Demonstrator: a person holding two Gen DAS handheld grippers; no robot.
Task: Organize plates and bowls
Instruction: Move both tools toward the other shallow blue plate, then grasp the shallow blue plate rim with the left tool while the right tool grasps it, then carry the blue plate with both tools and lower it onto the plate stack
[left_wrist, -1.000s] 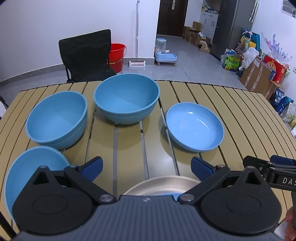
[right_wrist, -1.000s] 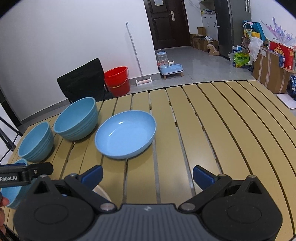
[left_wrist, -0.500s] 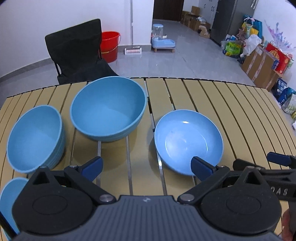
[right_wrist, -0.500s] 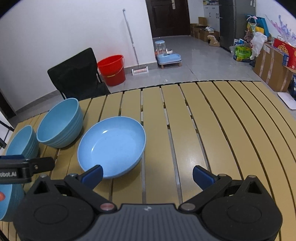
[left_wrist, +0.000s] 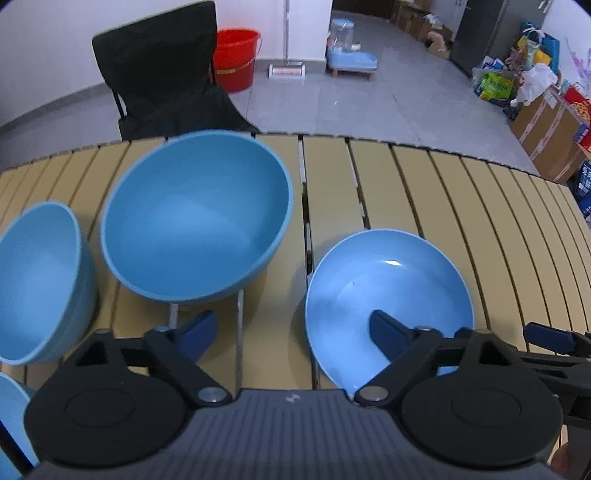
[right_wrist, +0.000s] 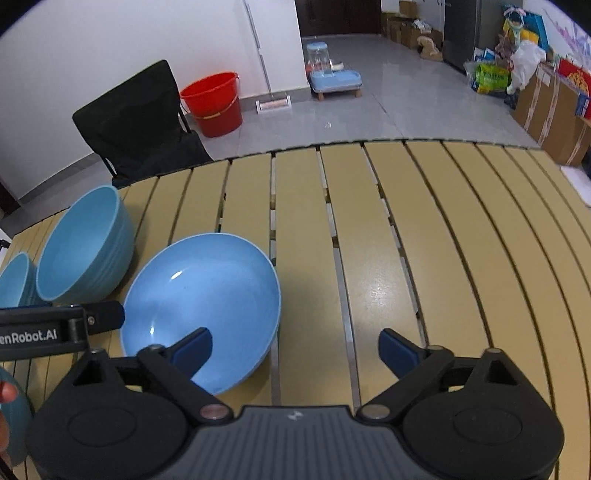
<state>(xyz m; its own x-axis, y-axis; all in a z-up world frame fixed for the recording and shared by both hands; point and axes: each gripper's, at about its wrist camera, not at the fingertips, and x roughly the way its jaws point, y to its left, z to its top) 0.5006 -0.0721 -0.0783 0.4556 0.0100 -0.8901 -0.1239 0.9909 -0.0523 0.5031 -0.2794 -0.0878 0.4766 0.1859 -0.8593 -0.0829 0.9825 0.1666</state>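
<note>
- The step in hand looks like an approach on the shallow blue plate (left_wrist: 388, 291), which lies flat on the slatted bench (right_wrist: 443, 240), just right of the big blue bowl (left_wrist: 195, 218); nothing is lifted yet
- Left tongs (left_wrist: 293, 330) are released, their jaws having just been closing a little; one finger hangs over the plate's inside, the other outside its left rim, no pad pressing
- Right tongs (right_wrist: 295, 349) are released too, jaws likewise narrowing; they straddle the plate's right rim
- Next move calls for sinking onto the rim, then clenching; the thin, sloped edge may slip
- A second bowl (left_wrist: 33, 280) stands left of the big bowl
</note>
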